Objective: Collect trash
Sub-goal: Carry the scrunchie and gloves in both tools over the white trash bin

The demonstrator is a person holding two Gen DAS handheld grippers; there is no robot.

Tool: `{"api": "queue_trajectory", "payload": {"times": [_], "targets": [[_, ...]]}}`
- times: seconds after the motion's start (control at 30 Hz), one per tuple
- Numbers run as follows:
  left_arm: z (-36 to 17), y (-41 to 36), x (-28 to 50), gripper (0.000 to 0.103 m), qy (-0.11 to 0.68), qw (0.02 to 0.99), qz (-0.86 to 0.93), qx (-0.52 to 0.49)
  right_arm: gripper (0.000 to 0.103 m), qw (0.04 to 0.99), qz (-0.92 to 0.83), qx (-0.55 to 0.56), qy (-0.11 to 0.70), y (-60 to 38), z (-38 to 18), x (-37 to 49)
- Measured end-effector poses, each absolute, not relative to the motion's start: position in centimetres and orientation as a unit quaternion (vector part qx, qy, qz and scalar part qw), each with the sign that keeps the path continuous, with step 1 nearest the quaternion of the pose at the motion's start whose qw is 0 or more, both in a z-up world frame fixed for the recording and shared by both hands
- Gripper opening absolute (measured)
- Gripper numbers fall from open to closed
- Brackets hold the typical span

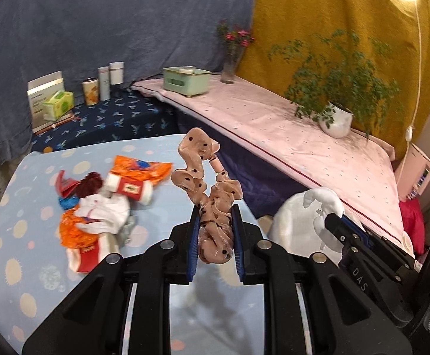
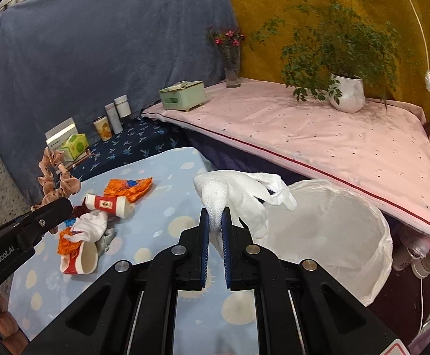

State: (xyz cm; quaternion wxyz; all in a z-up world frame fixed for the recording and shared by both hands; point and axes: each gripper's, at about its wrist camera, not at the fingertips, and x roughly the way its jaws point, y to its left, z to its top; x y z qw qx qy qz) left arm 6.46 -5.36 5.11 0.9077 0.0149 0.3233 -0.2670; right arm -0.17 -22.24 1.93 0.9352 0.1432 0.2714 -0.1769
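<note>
Along the back, a blue sheet (image 1: 111,23) hangs beside a mustard-yellow cloth (image 1: 333,14). On the pink-covered ledge (image 2: 318,136) stands a leafy plant in a white pot (image 2: 347,91), and further along a glass vase (image 2: 232,68) of pink flowers and a pale green box (image 2: 182,96). Down on the dark floral cloth (image 1: 120,121), a printed tin (image 1: 90,91) and two white canisters (image 1: 111,77) line up, next to a green tissue pack (image 1: 58,104) with a white carton (image 1: 45,94) behind it. A white cord (image 2: 421,44) with a switch drops down the yellow cloth.

Trash heap (image 2: 96,222) crowding table's left, right side bare, bin mouth (image 2: 327,236) unobstructed
</note>
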Motion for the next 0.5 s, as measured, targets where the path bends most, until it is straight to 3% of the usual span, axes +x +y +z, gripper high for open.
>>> {"api": "queue_trajectory", "payload": {"times": [0.5], "targets": [[3.2,-16.9,4.1,0.020,0.340,0.871,-0.350,0.062,0.008,0.908,-0.240,0.201,0.278,-31.5,-1.3,-4.4]]}}
